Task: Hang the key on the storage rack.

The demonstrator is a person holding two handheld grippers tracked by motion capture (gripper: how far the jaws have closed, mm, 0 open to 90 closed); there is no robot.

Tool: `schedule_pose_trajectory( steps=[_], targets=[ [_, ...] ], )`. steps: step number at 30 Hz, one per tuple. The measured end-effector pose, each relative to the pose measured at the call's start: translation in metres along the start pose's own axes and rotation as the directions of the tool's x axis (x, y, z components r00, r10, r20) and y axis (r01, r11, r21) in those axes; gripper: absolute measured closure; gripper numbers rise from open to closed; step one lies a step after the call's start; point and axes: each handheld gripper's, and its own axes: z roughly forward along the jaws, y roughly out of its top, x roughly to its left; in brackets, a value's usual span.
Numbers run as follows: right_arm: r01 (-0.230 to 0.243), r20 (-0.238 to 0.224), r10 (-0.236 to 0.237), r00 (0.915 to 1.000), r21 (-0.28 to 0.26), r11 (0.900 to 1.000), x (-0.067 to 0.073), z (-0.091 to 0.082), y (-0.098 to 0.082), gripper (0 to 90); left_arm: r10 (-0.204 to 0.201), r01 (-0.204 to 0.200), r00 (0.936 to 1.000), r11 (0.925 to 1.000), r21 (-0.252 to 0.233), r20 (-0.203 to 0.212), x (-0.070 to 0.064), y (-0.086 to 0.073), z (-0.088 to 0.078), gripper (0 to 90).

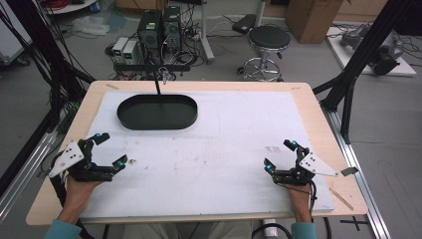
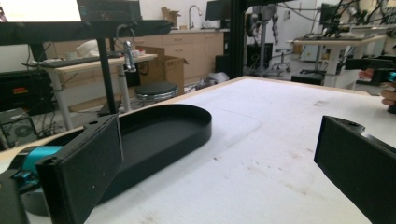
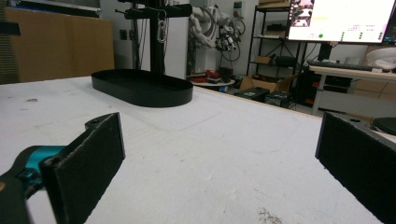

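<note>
Tray first: the black oval tray sits toward the far edge of the counter, a little to your left of centre, and nothing shows inside it in any of the three views. Everything else is best placed against that tray. A black stand rises just behind it, its post meeting the tray's far rim and a crossbar above carrying a small metal hook; that setup suggests the tray is meant to catch or hold whatever gets hung or dropped there.

Your left tongs rest on the white mat nearer you than the tray and slightly to its left, jaws spread wide and gripping nothing. From the left gripper view the tray lies just beyond the left jaw, so that hand is the closer one for a reach.

Your right tongs rest well to the right of the tray, also released and empty. Both sit low near the counter's front edge, which looks like a ready pose with the work not yet begun.
</note>
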Motion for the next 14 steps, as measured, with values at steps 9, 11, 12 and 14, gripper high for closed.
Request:
schedule_pose_trajectory(
  steps=[9, 11, 12, 14],
  targets=[
    [0.003, -0.002, -0.003, 1.0, 0.004, 1.0, 0.0, 0.0, 0.0, 0.6, -0.002, 0.002, 0.9998, 1.0, 0.004, -0.018, -0.007, -0.031, -0.006, 1.7],
    [0.005, -0.001, -0.005, 1.0, 0.004, 1.0, 0.001, 0.0, 0.0, 0.6, 0.001, -0.002, 0.9997, 0.9997, -0.023, -0.024, -0.007, -0.032, -0.008, 1.7],
    [0.017, -0.002, -0.017, 0.9999, 0.003, 1.0, 0.001, 0.0, 0.0, 0.6, 0.0, -0.001, 0.9993, 0.9994, -0.035, -0.037, -0.007, -0.033, -0.01, 1.7],
    [0.024, -0.001, -0.024, 0.9997, 0.005, 1.0, 0.002, 0.001, 0.0, 0.6, -0.003, 0.001, 0.999, 0.9995, -0.033, -0.045, -0.008, -0.033, -0.009, 1.7]
  ],
)
